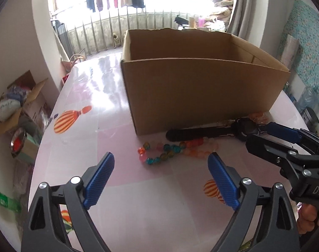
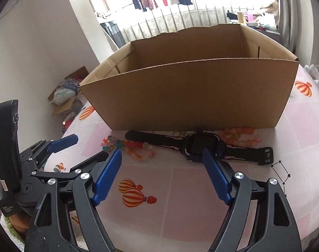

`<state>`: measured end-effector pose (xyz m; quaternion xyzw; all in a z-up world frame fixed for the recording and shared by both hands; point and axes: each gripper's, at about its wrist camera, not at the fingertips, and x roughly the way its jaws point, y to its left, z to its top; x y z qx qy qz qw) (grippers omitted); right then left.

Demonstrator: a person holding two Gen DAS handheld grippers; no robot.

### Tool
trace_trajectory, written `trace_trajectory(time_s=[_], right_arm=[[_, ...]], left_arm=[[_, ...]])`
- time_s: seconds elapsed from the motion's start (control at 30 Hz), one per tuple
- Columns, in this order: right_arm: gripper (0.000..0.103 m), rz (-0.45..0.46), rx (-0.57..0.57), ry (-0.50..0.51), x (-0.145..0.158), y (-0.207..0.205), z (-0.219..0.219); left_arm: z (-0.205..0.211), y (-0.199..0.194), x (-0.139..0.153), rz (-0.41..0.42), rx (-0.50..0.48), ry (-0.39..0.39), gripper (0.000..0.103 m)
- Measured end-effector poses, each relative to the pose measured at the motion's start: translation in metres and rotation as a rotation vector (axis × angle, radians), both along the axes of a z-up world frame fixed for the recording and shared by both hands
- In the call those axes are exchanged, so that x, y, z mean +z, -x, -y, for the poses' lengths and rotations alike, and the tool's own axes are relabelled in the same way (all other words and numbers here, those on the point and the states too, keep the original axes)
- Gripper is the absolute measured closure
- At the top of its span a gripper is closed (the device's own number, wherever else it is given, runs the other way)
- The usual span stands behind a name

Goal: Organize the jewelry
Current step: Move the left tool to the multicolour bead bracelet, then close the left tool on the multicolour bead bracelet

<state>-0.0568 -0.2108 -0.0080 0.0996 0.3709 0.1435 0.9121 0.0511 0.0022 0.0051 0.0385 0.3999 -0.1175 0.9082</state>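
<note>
Jewelry lies on the pink tablecloth in front of an open-topped cardboard box [image 2: 191, 96] [image 1: 201, 92]. A black wristwatch [image 2: 201, 145] [image 1: 201, 133] lies flat along the box's near wall. Left of it are a multicolour bead bracelet [image 2: 117, 143] [image 1: 159, 153] and a pink-orange one [image 2: 140, 154] [image 1: 199, 147]. An orange bead bracelet [image 2: 239, 135] lies behind the watch's right strap. My right gripper [image 2: 161, 152] is open, just short of the watch face. My left gripper [image 1: 161, 155] is open too, just short of the multicolour beads. Neither holds anything.
The box's inside is mostly hidden. The two grippers sit close side by side; a finger [image 2: 65, 140] of the left one shows in the right wrist view. The table's left edge [image 1: 46, 130] drops to a floor cluttered with an open carton [image 1: 18, 105] and a green bottle [image 1: 4, 201].
</note>
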Motion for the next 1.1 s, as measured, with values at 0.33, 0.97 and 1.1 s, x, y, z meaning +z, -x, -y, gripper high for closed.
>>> trace_trajectory(time_s=[0.33, 0.97, 1.1], right_arm=[[0.027, -0.005, -0.073, -0.016, 0.004, -0.006, 0.018], [0.027, -0.012, -0.096, -0.044, 0.003, 0.001, 0.032], [0.027, -0.017, -0.079, -0.039, 0.003, 0.000, 0.025]], left_arm=[[0.025, -0.020, -0.017, -0.084, -0.097, -0.030, 0.066], [0.018, 0.048, -0.001, -0.096, -0.214, 0.049, 0.103], [0.016, 0.055, -0.001, -0.067, -0.159, 0.006, 0.091]])
